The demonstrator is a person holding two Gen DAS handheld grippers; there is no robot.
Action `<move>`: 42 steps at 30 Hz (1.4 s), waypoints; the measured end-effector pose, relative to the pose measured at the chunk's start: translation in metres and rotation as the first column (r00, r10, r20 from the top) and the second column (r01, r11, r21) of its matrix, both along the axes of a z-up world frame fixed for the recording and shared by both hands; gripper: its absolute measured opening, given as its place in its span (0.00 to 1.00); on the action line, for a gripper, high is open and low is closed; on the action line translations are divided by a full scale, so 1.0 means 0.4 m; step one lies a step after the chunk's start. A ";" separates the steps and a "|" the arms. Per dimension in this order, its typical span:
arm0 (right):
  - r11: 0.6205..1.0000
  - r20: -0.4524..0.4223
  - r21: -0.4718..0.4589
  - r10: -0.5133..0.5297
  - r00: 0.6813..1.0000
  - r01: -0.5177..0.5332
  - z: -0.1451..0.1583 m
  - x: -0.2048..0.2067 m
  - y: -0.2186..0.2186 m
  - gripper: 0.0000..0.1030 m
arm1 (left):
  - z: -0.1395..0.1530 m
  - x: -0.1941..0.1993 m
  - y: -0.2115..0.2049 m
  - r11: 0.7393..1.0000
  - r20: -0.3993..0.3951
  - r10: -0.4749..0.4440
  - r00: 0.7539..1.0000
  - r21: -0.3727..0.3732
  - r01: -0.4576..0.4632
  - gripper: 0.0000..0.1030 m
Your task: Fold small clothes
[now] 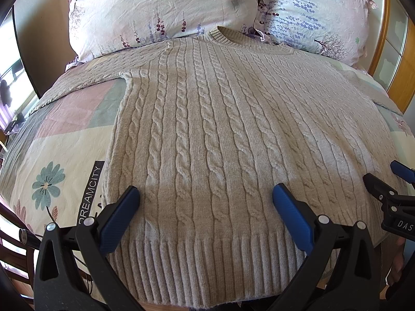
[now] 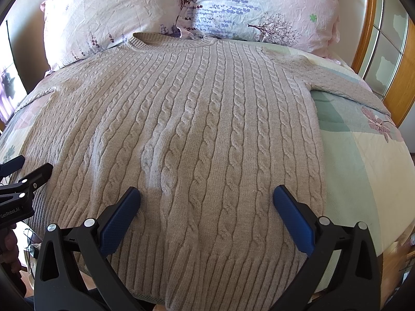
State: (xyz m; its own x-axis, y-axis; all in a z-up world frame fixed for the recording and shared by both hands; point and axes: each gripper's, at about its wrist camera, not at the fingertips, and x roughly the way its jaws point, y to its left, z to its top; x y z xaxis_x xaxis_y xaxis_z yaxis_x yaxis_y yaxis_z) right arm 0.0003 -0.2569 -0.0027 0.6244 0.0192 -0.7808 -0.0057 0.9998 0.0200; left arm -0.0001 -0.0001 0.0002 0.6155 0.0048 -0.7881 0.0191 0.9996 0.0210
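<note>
Beige cable-knit sweater (image 1: 207,129) lies spread flat, front up, on the floral bedspread (image 1: 64,140), collar (image 1: 228,36) toward the two pillows (image 1: 160,7) at the head of the bed, ribbed hem (image 1: 202,267) at the foot edge nearest me. My left claw (image 1: 206,202) is spread wide, holding nothing, over the hem's left half w/ its blue pads (image 1: 119,220) either side of a few cables. My right claw (image 2: 207,202) is also wide & empty, over the hem's right half. Sleeves run out to both bed sides.
</note>
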 end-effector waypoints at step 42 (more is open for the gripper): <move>0.385 -0.269 0.538 -0.765 0.585 0.750 -0.050 0.348 -1.184 0.31 | 0.146 0.126 0.202 0.881 -0.029 0.355 0.934 -0.322 -0.345 0.98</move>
